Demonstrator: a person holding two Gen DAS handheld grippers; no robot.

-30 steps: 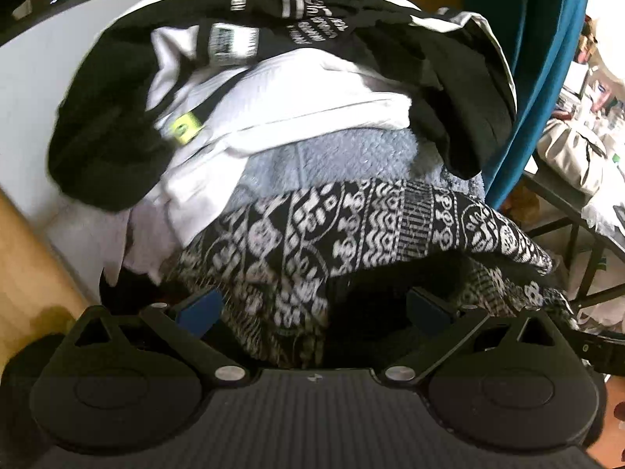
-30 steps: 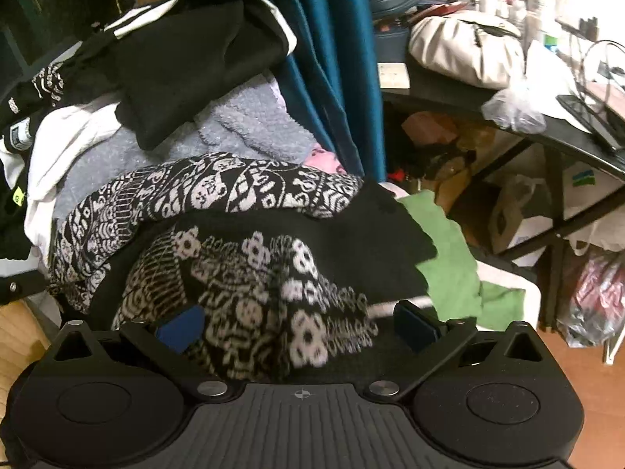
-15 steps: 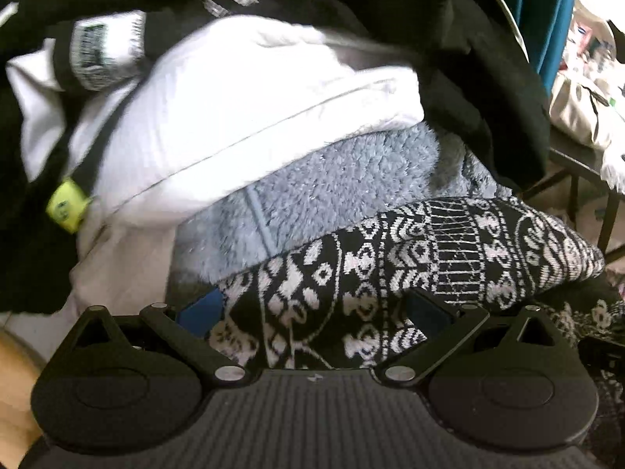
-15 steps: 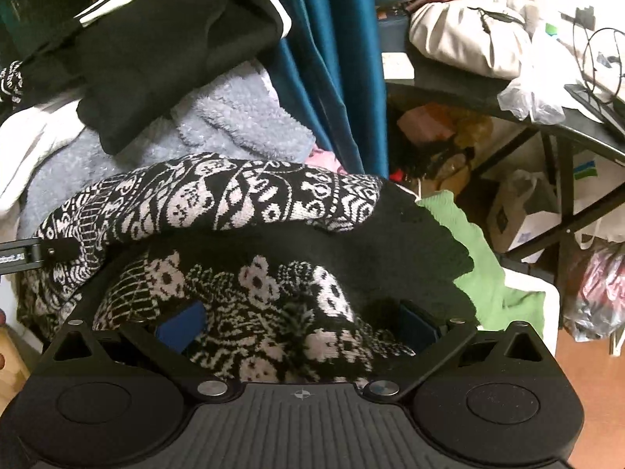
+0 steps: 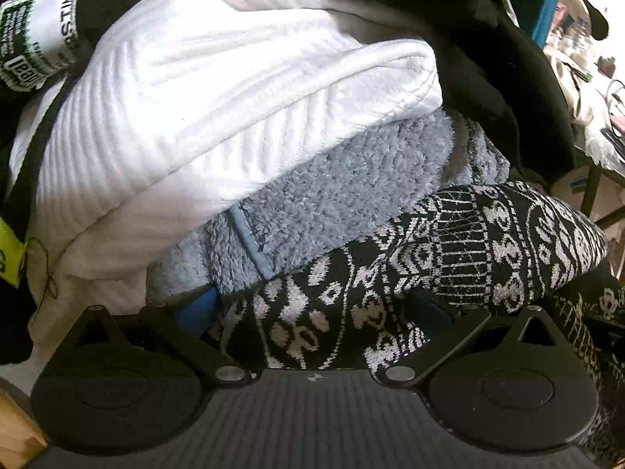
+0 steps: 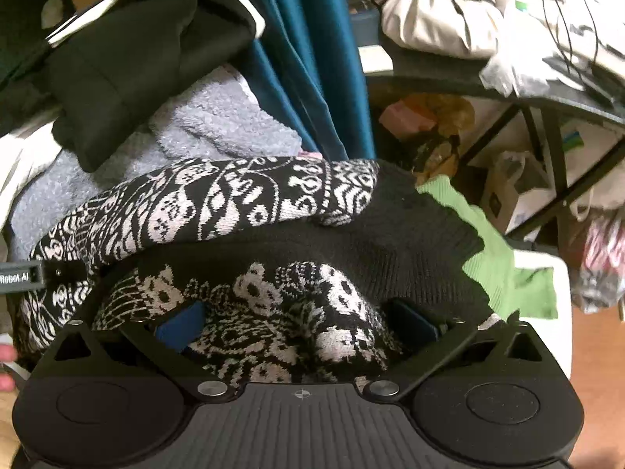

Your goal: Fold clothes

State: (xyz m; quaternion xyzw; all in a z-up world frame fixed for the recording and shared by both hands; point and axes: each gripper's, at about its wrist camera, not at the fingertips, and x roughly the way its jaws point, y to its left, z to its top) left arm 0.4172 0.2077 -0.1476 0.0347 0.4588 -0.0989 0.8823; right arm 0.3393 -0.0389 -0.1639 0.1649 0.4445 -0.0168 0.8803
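Note:
A black-and-white patterned knit sweater lies on a heap of clothes, under a grey-blue fleece, a white ribbed garment and black clothing. My left gripper is open and pressed into the heap, with a fold of the sweater bulging between its wide-apart blue pads. In the right wrist view the same sweater spreads across the middle. My right gripper is open too, with a patterned bunch of it between the fingers. The left gripper's body shows at the left edge.
A green garment lies under the sweater's right side. A teal curtain hangs behind the heap. At the right stands a cluttered dark table with a beige bag, and bags sit on the floor below. A person's fingers show at the far left.
Both grippers have pushed forward into the heap. The left one now sits close under the white and grey garments, and sweater fabric has come in between both pairs of fingers.

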